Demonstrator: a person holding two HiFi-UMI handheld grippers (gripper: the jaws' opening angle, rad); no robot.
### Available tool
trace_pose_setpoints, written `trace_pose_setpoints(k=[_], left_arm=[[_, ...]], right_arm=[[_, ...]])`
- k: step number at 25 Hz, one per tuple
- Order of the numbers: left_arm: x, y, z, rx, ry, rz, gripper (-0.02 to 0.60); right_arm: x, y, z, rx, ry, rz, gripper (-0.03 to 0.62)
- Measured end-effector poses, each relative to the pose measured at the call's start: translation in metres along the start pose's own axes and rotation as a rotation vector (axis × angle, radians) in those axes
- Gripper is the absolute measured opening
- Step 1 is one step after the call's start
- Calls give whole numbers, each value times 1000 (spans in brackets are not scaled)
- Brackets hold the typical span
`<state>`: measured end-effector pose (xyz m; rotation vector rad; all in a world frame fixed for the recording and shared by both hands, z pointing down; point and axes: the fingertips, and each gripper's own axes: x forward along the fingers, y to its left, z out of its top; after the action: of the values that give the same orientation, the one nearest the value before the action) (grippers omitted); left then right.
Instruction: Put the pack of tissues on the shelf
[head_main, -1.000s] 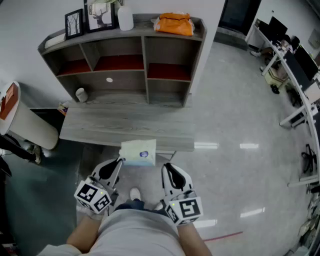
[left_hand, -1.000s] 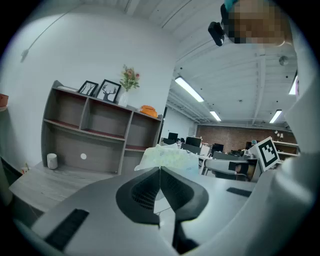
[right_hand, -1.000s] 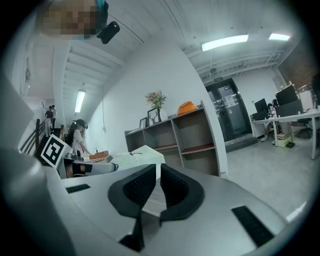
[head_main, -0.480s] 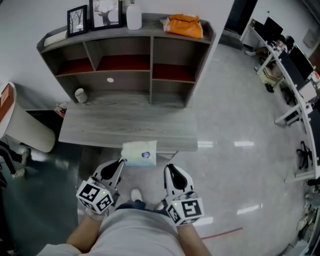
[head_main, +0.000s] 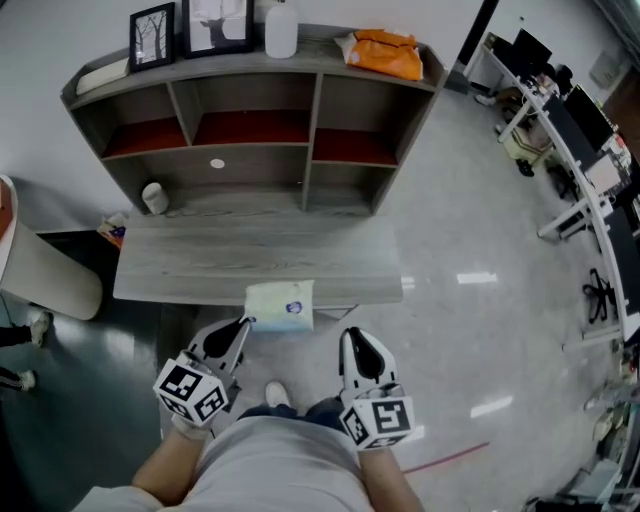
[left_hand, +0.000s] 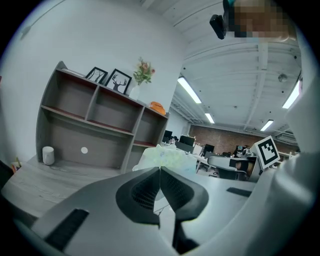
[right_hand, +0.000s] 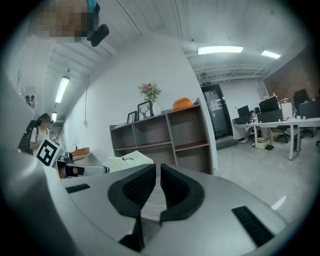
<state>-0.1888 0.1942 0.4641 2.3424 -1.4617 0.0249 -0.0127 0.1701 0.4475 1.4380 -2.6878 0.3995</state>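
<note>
The pack of tissues (head_main: 280, 305), pale green-white with a blue mark, hangs over the front edge of the grey wooden table (head_main: 250, 255). My left gripper (head_main: 243, 322) is shut, its tips pinched on the pack's near-left corner. In the left gripper view the pack (left_hand: 167, 156) rises right behind the closed tips of the left gripper (left_hand: 160, 169). My right gripper (head_main: 352, 335) is shut and holds nothing, a little right of the pack. The right gripper view shows the pack (right_hand: 125, 162) to the left of the right gripper (right_hand: 156, 167). The grey shelf unit (head_main: 310, 100) stands behind the table.
On the shelf top stand picture frames (head_main: 152, 35), a white vase (head_main: 281, 25) and an orange bag (head_main: 390, 52). A white cup (head_main: 155, 197) sits at the table's back left. Office desks (head_main: 570, 130) line the right; shiny floor lies between.
The head view has drifted, so the shelf and table sit slightly further right and larger. Both grippers and the pack keep the same places relative to each other.
</note>
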Motion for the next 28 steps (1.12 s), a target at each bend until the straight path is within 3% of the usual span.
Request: trace_pose_setpoints(k=[7,14,28], left_arm=[[13,28,-3,2,27,-27,18],[48,32,-2,-6,43,-23,18],[184,25,24,-3,53,67,18]], right_arm=[[18,0,-7,3,19,-41,40],[49,-20,-1,5,32,-3,40],[122,-134,34,19,47,98,40]])
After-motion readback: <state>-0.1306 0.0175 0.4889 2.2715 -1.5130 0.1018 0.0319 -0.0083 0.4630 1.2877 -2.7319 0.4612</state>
